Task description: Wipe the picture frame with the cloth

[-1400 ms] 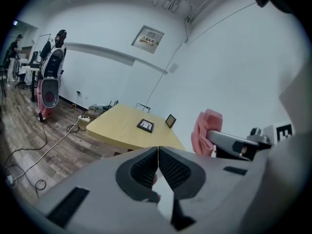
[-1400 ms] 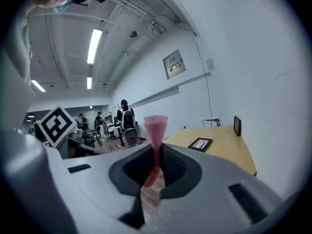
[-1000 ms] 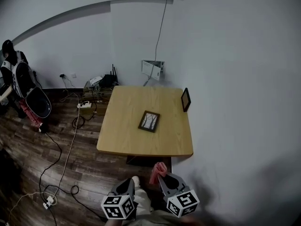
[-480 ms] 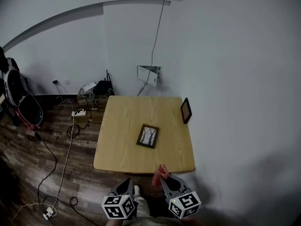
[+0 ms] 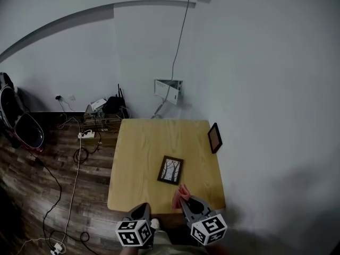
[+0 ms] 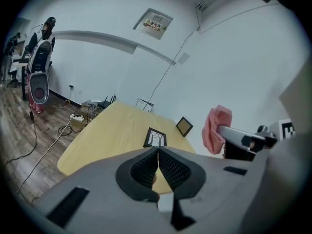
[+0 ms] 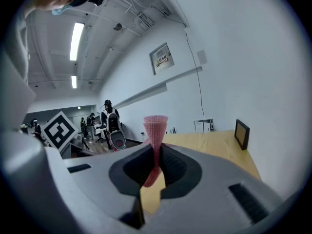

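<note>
Table point(image 5: 137, 153) sits nearer in the head view than a second back: you have closed on it, and wiping is not yet begun. Right gripper point(image 5: 186, 200) pinches the pink cloth point(image 5: 180, 195), a textured knit fold standing up from the jaws. Left gripper point(image 5: 144, 209) is pressed together, empty. The dark-edged rectangular picture frame point(image 5: 171, 170) lies flat on pale wood, near-right of centre. A second frame point(image 5: 214, 137) stands upright at the right edge.

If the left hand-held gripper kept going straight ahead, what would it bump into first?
Probably the picture frame lying flat on the table, though depth is hard to judge.
</note>
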### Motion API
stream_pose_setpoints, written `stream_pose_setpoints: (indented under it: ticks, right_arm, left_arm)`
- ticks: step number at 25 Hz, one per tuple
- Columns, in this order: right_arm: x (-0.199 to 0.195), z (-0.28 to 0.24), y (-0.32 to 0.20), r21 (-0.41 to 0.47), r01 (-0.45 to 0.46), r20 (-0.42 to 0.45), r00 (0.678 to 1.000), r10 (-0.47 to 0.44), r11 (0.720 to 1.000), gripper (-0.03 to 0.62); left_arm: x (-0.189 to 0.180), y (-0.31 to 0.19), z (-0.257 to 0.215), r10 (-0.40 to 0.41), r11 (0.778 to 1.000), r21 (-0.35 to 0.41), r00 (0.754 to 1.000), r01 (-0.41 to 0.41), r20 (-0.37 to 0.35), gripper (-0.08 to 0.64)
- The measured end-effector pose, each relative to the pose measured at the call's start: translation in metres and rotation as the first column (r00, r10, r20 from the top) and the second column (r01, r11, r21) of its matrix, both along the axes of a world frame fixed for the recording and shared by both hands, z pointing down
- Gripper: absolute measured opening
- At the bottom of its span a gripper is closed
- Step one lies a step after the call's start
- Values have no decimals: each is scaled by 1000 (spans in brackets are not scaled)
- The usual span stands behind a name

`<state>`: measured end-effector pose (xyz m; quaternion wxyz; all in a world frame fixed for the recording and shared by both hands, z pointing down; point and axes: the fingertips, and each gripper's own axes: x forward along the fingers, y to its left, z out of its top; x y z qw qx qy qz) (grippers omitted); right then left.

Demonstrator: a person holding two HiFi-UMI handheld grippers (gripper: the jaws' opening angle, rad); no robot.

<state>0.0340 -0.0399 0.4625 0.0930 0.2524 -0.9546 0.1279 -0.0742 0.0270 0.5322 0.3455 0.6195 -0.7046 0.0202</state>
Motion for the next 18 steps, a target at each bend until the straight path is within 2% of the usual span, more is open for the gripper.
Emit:
stream_pose_setpoints:
  ticks: [9,18]
  right_arm:
    - [-43,-3,-58,5,-19,-16,1000,19,1000,18]
    - [-66,8,-111,4,-85,-34,996,86,996,18]
  left_arm:
    - [-42,-57,6,45,999,-21,999,-45,4,5]
    - [-60,-111,29,178,982,-73,984,-175,29,5]
